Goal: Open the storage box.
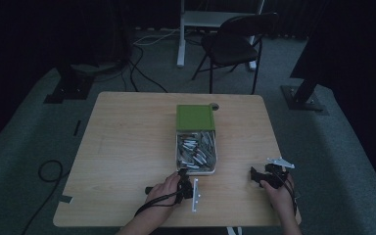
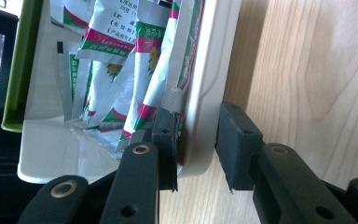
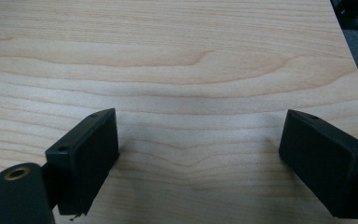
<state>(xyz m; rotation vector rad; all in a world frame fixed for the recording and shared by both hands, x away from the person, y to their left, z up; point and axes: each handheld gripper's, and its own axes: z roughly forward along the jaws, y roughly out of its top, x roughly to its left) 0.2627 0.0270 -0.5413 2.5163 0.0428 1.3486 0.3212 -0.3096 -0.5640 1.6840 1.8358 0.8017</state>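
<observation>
On the table (image 1: 127,147), left claw (image 2: 196,140) straddles the box wall (image 2: 209,93).

Table (image 3: 177,70): pale wood-grain top, smooth, faint sheen.
Box (image 2: 205,93): cream plastic wall, smooth, slightly glossy.
Lid (image 1: 195,117): green, matt, looks plastic.
Sachets (image 2: 149,70): printed foil or film, glossy, creased; silver inner faces reflective.
Left gripper (image 2: 196,135): black plastic arms, matt; brass-coloured metal rivets; pads dull and rubbery, edges a little frayed.
Right gripper (image 3: 200,163): same matt black pads, fine-textured.
Plate (image 1: 280,161): grey metal, flat sheen.
Floor (image 1: 352,147): grey-green carpet, rough.
</observation>
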